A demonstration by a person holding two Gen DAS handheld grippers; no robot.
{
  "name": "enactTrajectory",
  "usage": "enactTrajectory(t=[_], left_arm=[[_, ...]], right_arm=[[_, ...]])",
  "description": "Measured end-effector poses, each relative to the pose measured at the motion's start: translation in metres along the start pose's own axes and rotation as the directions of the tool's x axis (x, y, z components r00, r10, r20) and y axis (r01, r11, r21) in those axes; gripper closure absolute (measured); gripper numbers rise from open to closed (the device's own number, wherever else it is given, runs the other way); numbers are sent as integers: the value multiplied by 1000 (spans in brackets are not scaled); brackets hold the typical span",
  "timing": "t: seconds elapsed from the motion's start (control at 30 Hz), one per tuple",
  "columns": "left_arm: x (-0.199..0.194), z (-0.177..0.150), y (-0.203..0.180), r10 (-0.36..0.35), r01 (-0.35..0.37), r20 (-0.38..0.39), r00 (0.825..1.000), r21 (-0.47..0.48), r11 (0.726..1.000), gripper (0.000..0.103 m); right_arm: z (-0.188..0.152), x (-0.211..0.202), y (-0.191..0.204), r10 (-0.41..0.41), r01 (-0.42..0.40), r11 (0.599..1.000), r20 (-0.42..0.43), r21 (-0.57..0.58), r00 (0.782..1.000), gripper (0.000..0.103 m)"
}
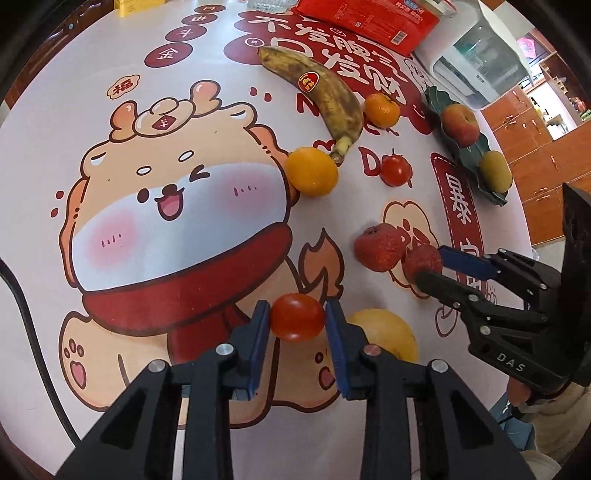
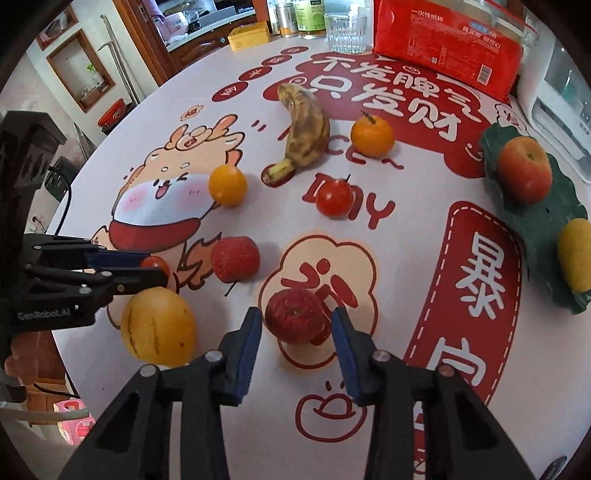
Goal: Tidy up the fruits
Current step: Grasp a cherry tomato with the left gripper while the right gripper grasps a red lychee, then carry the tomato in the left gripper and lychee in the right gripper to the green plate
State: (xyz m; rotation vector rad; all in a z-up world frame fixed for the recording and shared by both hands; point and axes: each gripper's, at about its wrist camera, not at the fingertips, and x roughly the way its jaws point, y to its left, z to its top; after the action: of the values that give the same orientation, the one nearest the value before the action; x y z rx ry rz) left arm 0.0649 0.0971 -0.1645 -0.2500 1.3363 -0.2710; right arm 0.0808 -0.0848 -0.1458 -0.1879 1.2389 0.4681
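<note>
Tomato (image 1: 297,316) fills left hand-held gripper (image 1: 297,325) gap.

I am working in a home dining room. My round table carries a festive red-and-white cartoon tablecloth (image 2: 424,229). At twelve o'clock stand a clear ribbed drinking glass (image 2: 345,31) and a red plastic pack of paper cups (image 2: 447,44); at eleven, a yellow tin box (image 2: 248,35) beside dark wooden cabinets (image 2: 147,44). At two o'clock sits a white countertop appliance (image 1: 476,66) before orange-brown wooden cupboards (image 1: 543,155).
</note>
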Motion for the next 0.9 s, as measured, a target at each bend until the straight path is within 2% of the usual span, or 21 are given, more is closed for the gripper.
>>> enactTrajectory(t=[0.3,0.5,0.7,0.9], left_arm=[[1,-1,-3,17,-17,-3,1000,6,1000,74],[-1,1,-8,72,-72,-3,997,-3,997,75],[-24,9,-24,136,-138,53,989,23,990,75],[-50,24,-64,169,-182,122,978,106,978,75]], right_arm=[[4,7,4,3,-3,1000,8,-16,1000,68],[2,-1,5,20,-20,1000,23,-11,1000,69],[-1,-25,-3,12,-12,1000,71,-1,997,69],[-5,-54,-21,-17,13,999,132,32,991,69]])
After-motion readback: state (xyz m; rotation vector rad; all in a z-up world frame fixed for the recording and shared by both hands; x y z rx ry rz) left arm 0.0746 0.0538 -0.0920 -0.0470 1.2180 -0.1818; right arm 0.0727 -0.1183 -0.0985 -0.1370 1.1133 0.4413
